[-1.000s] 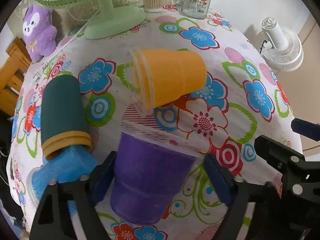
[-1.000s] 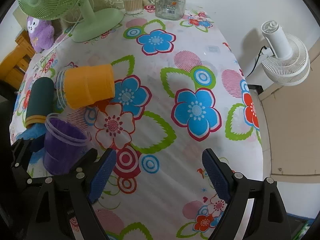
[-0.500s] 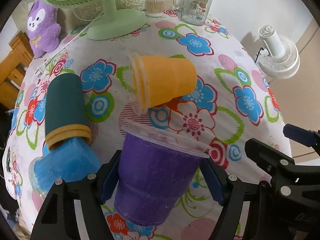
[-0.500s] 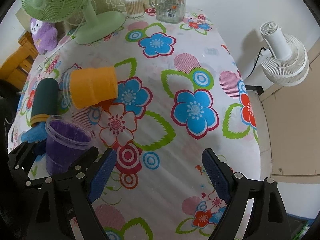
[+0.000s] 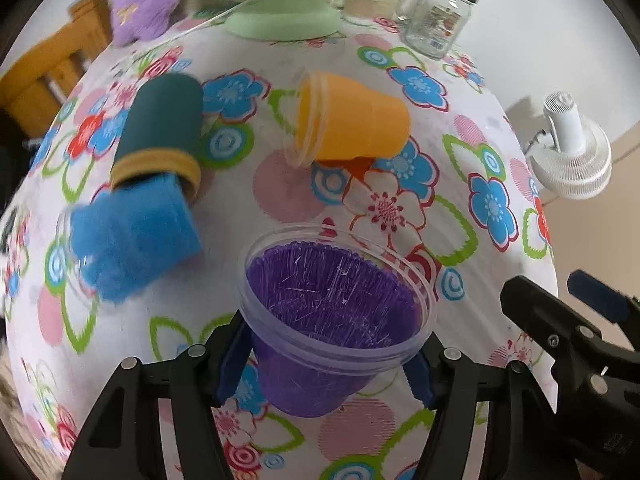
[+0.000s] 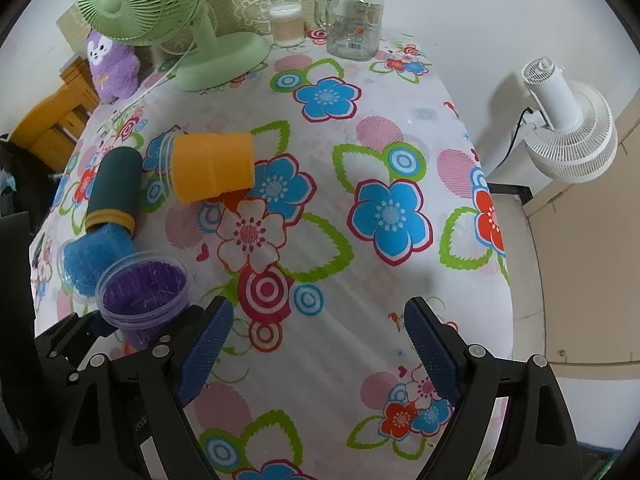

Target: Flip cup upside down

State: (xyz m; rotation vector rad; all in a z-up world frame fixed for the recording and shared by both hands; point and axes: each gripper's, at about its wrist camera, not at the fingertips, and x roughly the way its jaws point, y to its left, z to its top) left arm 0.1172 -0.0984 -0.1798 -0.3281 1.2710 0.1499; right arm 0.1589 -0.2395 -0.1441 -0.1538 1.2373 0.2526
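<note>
A flowered tablecloth [image 6: 360, 128] covers the table, with a green fan [image 6: 160, 12], a glass jar [image 6: 354, 20] and a purple plush [image 6: 112, 66] along its far edge. The left gripper [image 5: 332, 364] clamps the purple cup [image 5: 332, 320] by its sides — mouth up, lifted off the cloth. Ahead of it lie an orange cup [image 5: 352, 124] on its side and, to the left, a blue cup [image 5: 132, 232] nested with a dark green one [image 5: 164, 120]. The right gripper [image 6: 316, 344] hangs spread and empty — just right of the purple cup.
</note>
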